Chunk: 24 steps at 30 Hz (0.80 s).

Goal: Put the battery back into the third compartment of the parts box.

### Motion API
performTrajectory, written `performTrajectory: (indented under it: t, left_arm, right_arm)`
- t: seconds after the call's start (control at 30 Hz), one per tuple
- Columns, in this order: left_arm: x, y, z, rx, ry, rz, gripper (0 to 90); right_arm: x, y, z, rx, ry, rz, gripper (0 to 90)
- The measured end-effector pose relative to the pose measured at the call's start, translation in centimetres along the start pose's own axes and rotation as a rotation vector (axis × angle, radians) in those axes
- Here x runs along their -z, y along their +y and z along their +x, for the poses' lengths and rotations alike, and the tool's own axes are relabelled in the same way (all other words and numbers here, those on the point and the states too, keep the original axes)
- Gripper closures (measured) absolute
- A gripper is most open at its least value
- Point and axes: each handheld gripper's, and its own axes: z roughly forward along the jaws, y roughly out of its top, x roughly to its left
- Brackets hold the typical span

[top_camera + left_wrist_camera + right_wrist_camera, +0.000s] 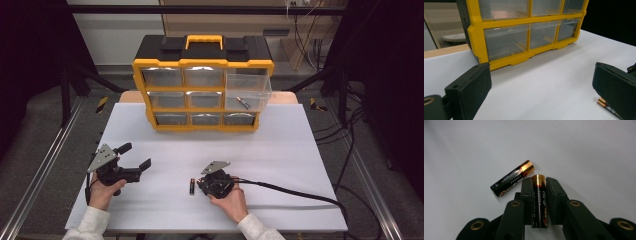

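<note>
High view: right gripper (206, 184) down at near centre of white table (280, 150), hand behind it, one battery (191, 187) lying just left; left gripper (134, 161) held at near left, jaws wide apart, nothing between; yellow drawer cabinet (202, 64) far centre, top right drawer (248, 91) pulled out. Left gripper view: open jaws aimed at cabinet. Right gripper view: jaws clamped on second battery (539, 200) along its length, loose one touching left jaw. Judged light, rigid, smooth, prone to roll; best gripped mid-body.

White table (300, 150) with yellow drawer organizer (202, 92) at back, loose battery (512, 178) near front.
</note>
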Motion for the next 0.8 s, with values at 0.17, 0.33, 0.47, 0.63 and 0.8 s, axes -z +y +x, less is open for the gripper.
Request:
performTrajectory:
  t: [0.17, 0.33, 0.47, 0.63, 0.8]
  left_arm:
    - [0.0, 0.0, 0.0, 0.001, 0.0, -0.002, 1.8]
    - [0.0, 0.0, 0.0, -0.001, 0.0, 0.0, 1.8]
    - [0.0, 0.0, 0.0, -0.001, 0.001, 0.0, 1.8]
    - [0.0, 0.0, 0.0, -0.004, 0.002, 0.001, 1.7]
    - [-0.1, 0.0, 0.0, -0.004, 0.002, 0.002, 1.7]
  right_arm:
    - [0.3, 0.2, -0.1, 0.005, 0.008, 0.005, 77.2]
    - [1.2, 0.7, -0.2, 0.007, 0.02, -0.013, 77.2]
    - [2.2, 1.1, -0.5, 0.01, 0.02, -0.03, 77.2]
    - [3.7, 1.7, -1.3, 0.002, 0.019, -0.065, 77.2]
    - [5.6, 2.3, -2.2, -0.011, 0.014, -0.107, 77.2]
